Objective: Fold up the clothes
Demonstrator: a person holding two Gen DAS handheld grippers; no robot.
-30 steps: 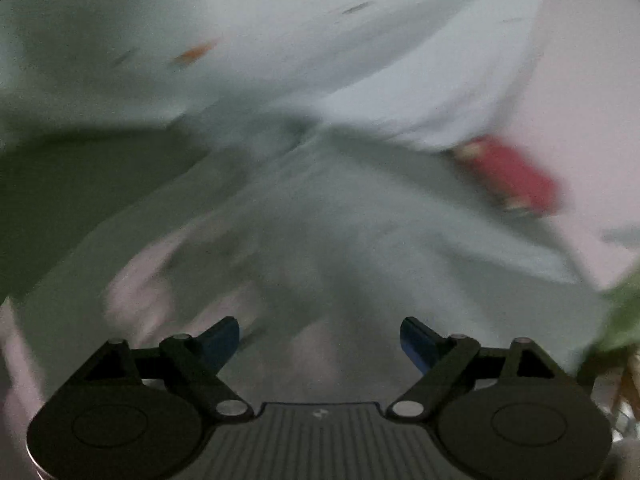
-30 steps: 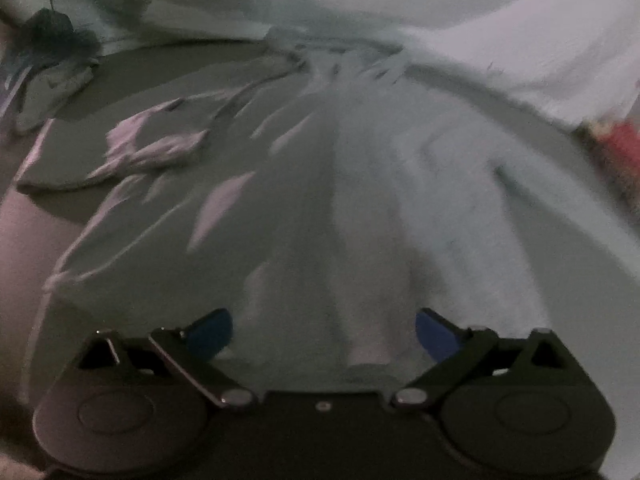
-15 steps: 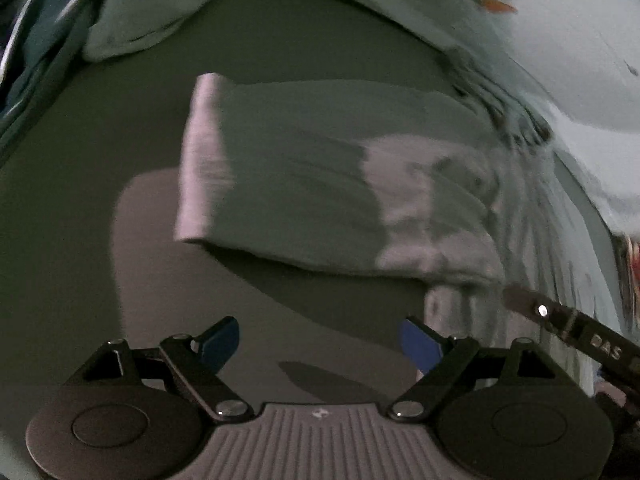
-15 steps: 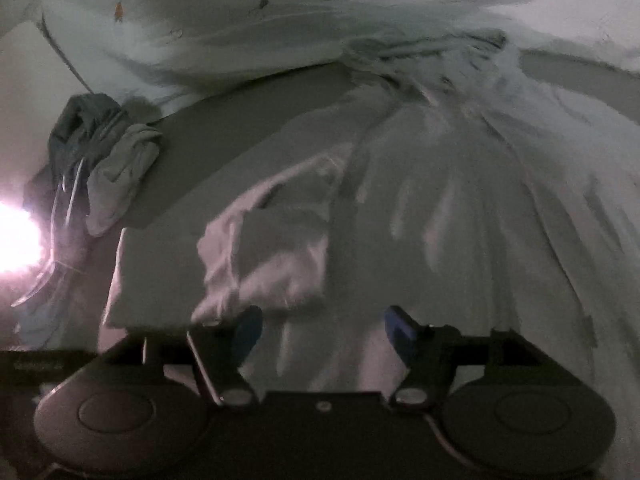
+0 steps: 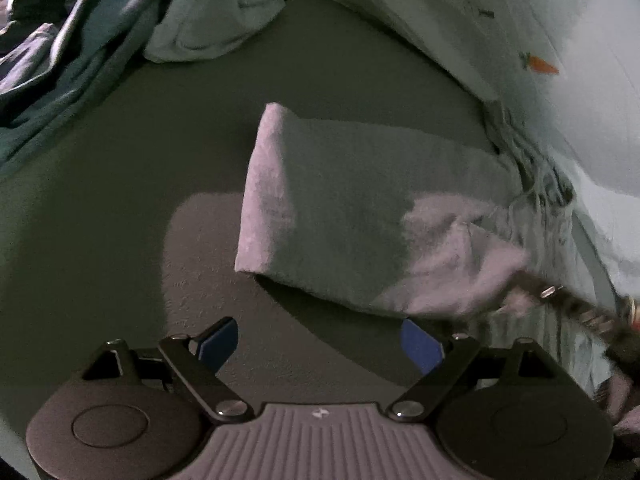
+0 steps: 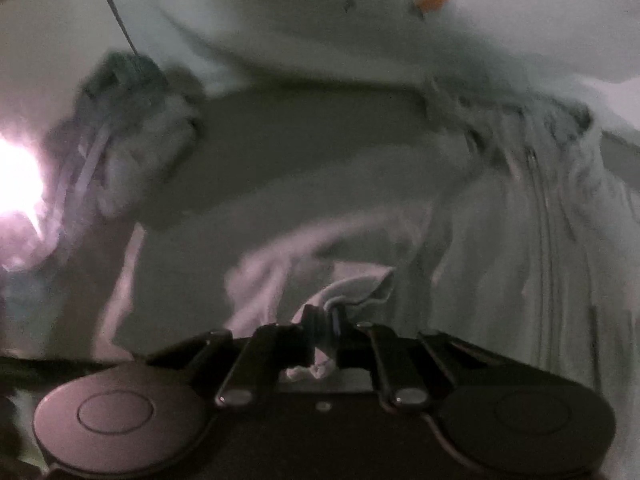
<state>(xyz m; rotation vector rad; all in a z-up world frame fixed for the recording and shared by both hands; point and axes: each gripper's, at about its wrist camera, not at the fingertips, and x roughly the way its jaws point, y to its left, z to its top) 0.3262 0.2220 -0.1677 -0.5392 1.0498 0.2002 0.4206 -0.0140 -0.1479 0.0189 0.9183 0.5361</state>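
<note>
Black claw (image 5: 320, 344), blue fingertips (image 5: 420, 344), ribbed grey base, silver pivot screws

A dull grey-green surface (image 5: 132, 184) carries a pale garment (image 5: 360, 216) at frame centre, with crumpled clothes (image 5: 100, 36) piled at upper left.

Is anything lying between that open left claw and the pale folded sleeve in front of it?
Nothing visible: only bare grey bedding lies between the left gripper and the sleeve.

Right tongs (image 6: 324, 320) pinch a fold of pale garment (image 6: 500, 260).
</note>
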